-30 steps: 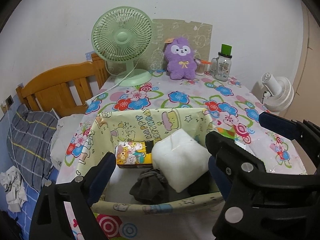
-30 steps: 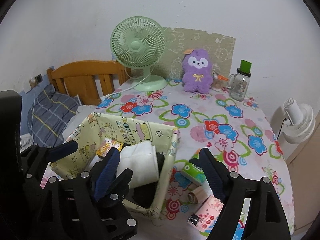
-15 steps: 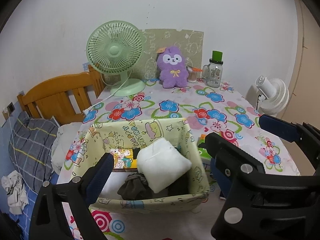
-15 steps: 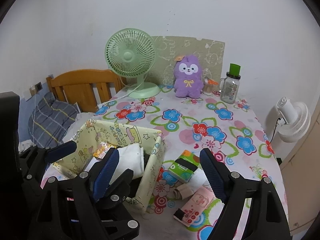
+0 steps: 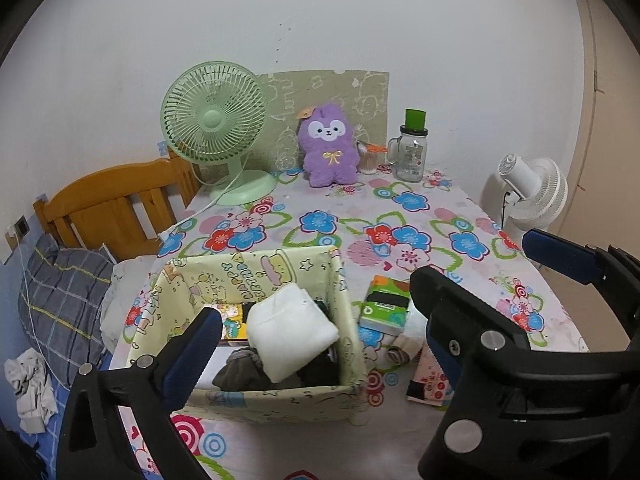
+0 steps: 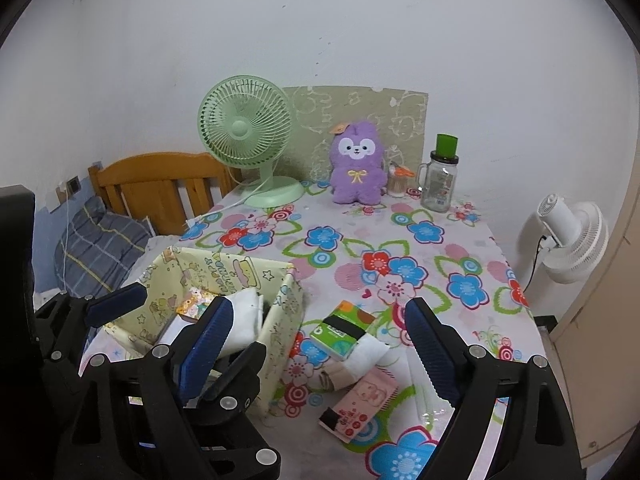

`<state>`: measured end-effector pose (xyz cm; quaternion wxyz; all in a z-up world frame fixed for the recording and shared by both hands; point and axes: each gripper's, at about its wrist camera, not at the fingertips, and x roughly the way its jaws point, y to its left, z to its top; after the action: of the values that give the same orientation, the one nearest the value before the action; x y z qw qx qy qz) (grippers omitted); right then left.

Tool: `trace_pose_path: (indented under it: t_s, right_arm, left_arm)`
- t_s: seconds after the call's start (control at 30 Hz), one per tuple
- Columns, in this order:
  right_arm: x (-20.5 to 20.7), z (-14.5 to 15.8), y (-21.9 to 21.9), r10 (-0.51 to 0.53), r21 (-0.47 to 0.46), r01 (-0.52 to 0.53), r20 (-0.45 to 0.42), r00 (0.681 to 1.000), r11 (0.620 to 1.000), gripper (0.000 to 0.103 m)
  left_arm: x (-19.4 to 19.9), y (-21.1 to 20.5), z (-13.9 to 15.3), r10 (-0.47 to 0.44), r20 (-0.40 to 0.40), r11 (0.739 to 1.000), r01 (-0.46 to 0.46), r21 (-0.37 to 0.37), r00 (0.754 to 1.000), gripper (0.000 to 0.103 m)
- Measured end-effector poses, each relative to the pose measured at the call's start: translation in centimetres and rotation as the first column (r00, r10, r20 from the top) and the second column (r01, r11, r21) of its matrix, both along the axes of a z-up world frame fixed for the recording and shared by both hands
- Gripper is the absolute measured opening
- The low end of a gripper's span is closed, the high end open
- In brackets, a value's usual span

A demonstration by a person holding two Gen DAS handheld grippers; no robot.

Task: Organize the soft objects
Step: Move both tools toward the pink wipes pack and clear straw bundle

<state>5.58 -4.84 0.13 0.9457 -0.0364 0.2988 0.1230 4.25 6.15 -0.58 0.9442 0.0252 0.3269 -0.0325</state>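
A pale yellow fabric bin (image 5: 340, 292) (image 6: 284, 312) stands on the flowered table. It holds a folded white cloth (image 5: 290, 330), a grey sock bundle (image 5: 240, 374) and a yellow packet (image 5: 232, 326). To its right lie a green tissue pack (image 6: 340, 330) (image 5: 384, 306), a white rolled cloth (image 6: 366, 356) and a pink packet (image 6: 360, 406). A purple plush (image 6: 356, 170) sits at the back. My left gripper (image 5: 320, 340) is open and empty over the bin. My right gripper (image 6: 320, 340) is open and empty above the tissue pack.
A green desk fan (image 6: 248, 132), a jar with a green lid (image 6: 440, 180) and a small cup (image 6: 398, 184) stand at the table's back. A white fan (image 6: 568, 236) stands right of the table. A wooden bed frame (image 6: 160, 184) and plaid pillow (image 6: 100, 248) are at left.
Both grippers have pulled back and up from the bin, so more of the table shows. The white cloth stays in the bin. Both stay open.
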Motion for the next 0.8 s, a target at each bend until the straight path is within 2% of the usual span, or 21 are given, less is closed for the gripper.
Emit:
trace_pose_path:
  t_s: [0.8]
  right_arm:
    - [-0.9,-0.4,-6.2,-0.055,0.019,0.055,0.017,0.998,0.998,0.098]
  left_arm:
    - [-0.1,-5.8,-0.4,-0.065,0.005,0.998,0.065,-0.001,0.998,0.103]
